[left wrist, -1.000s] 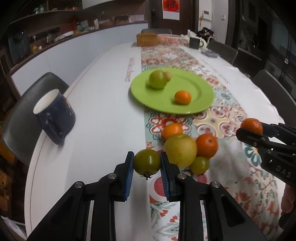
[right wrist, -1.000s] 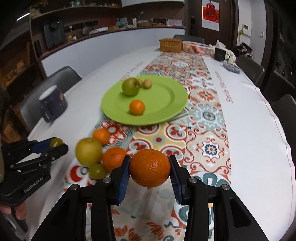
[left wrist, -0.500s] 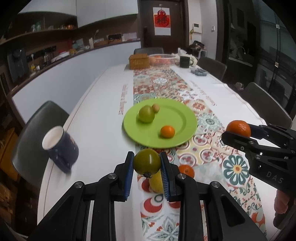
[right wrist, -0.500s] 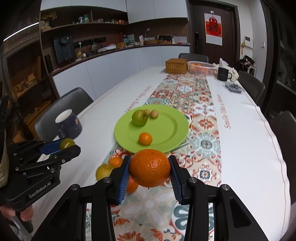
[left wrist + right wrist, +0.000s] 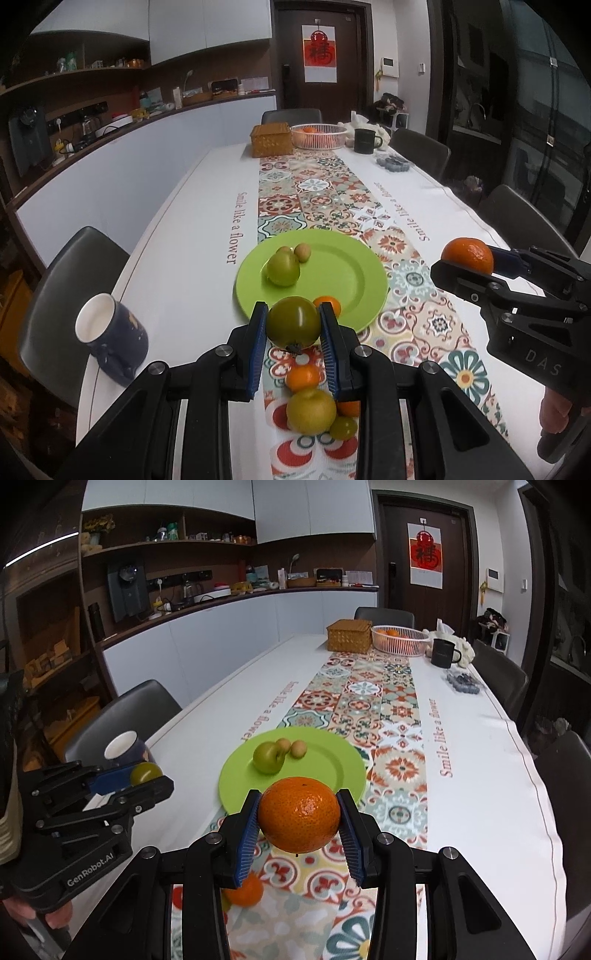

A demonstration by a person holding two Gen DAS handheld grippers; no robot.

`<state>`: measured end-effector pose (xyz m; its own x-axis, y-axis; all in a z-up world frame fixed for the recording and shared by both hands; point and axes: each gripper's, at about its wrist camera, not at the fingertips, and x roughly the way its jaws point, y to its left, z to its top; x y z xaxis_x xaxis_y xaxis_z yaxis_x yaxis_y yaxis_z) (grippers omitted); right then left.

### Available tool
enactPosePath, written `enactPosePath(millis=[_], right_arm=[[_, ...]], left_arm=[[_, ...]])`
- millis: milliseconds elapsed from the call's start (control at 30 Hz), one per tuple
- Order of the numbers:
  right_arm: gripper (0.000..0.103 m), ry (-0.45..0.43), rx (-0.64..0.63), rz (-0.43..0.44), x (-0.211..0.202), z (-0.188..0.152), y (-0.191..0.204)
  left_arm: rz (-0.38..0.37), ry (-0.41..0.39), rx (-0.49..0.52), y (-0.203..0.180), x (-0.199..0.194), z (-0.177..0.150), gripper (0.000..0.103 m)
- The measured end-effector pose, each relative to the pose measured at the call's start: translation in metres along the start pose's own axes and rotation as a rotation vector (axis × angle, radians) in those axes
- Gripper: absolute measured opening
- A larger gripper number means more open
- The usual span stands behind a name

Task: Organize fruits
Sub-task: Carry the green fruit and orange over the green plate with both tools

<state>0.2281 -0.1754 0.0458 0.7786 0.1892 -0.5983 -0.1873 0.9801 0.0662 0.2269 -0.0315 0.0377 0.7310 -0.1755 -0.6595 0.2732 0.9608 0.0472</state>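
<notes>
Both grippers clamp fruit (green (image 5: 293, 322), orange (image 5: 299, 814)).

Blue mug (image 5: 110, 341) by the table edge — wicker box (image 5: 271, 140), black mug (image 5: 365, 140) far off

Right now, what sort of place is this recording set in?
Most likely a home kitchen-dining room: a long dining table with chairs, a counter carrying small appliances, and wall shelves.

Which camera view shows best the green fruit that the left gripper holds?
The left wrist view: the green fruit sits close and whole between the left gripper's blue pads. The right wrist view shows it small and partly hidden.
</notes>
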Motion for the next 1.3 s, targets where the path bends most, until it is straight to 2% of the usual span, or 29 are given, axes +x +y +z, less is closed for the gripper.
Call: enactPosePath(millis=[333, 700, 967, 1300], right_arm=[[0.041, 0.011, 0.004, 0.005, 0.032, 0.019, -0.004], [0.041, 0.073, -0.021, 0.015, 0.094, 0.033, -0.009], [0.042, 0.124, -0.022, 0.018, 0.131, 0.030, -0.013], [0.042, 0.192, -0.001, 0.022, 0.167, 0.017, -0.022]], left_arm=[[-0.016, 0.017, -0.036, 0.011, 0.034, 0.020, 0.028], [-0.019, 0.065, -0.043, 0.025, 0.085, 0.029, 0.028], [-0.045, 0.126, -0.065, 0.034, 0.122, 0.026, 0.028], [-0.072, 0.180, -0.031, 0.031, 0.150, 0.020, 0.028]])
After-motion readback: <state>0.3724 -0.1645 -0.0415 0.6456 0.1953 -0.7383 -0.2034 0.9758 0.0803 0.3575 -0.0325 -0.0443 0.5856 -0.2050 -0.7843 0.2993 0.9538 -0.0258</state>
